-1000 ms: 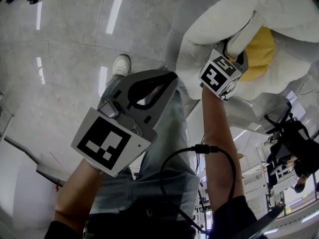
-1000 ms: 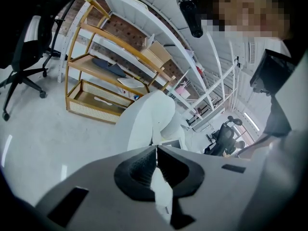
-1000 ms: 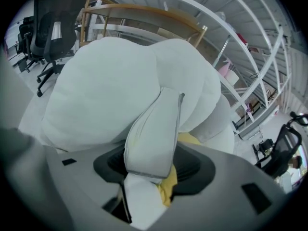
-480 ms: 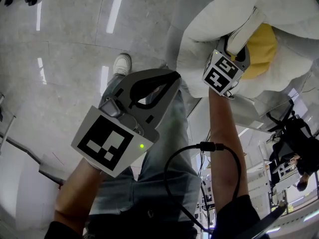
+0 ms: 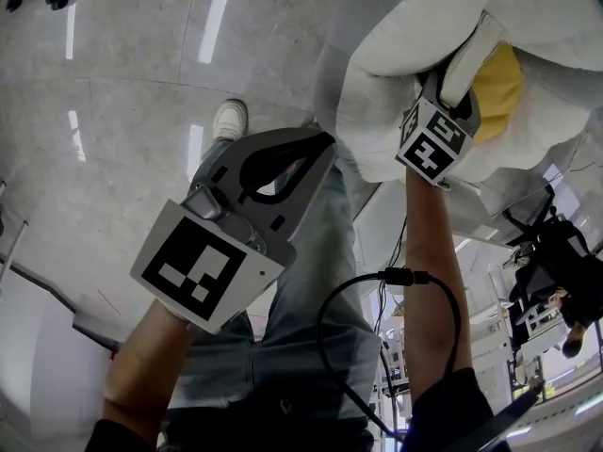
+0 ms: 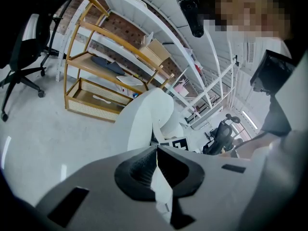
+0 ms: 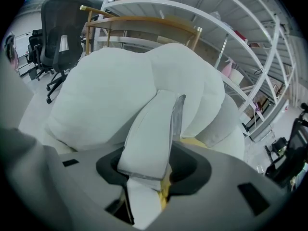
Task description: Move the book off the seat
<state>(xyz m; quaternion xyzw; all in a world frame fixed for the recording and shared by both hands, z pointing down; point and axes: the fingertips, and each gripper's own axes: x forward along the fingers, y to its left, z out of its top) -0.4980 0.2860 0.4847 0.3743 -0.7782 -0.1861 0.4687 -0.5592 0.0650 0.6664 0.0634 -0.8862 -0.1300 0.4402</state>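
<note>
Gripping the white book (image 7: pixel 150 129) by one end, the right gripper (image 7: pixel 153 171) has just been closing its jaws on it; the book stands tilted over the seat (image 5: pixel 405 26), beside the yellow cushion (image 5: pixel 497 81). Such a shallow hold could let it pivot and drop back. The left gripper (image 6: pixel 156 170) is clenched and empty.

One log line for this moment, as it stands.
right tool: jaws just closing, gripping book on chair | left tool: shut, empty | stage: grasp

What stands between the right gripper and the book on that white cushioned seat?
Nothing visible. The book stands between the right gripper's fingers, which have just been closing on it, beside the seat's yellow middle.
</note>
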